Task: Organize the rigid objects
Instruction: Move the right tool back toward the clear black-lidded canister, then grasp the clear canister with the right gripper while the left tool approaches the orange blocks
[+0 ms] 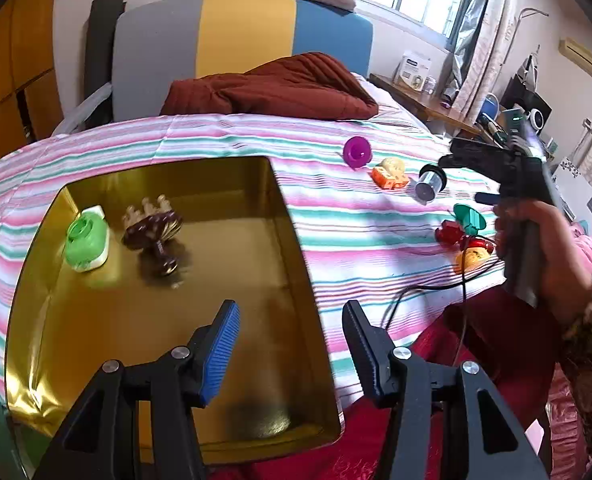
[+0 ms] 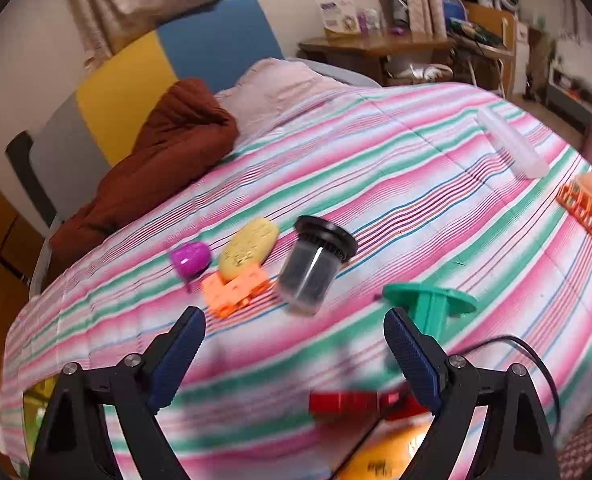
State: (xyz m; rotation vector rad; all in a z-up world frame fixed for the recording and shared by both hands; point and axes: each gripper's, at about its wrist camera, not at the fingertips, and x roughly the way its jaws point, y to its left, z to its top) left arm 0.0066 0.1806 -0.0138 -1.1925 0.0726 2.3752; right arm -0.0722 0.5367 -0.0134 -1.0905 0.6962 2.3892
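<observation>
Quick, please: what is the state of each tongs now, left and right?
Left tongs: open, holding nothing, above the gold tray.
Right tongs: open, holding nothing, above the striped bedspread.

1. No text, number or brand can be read anywhere in either view.
2. A white box on the far desk carries a blue band and printing, too small to read; in the right wrist view the same box is blurred.
3. An orange-yellow object at the bottom edge of the right wrist view bears dark marks, too blurred to make out.
4. The dark brown object in the gold tin shows a small pale mark, not legible.
</observation>
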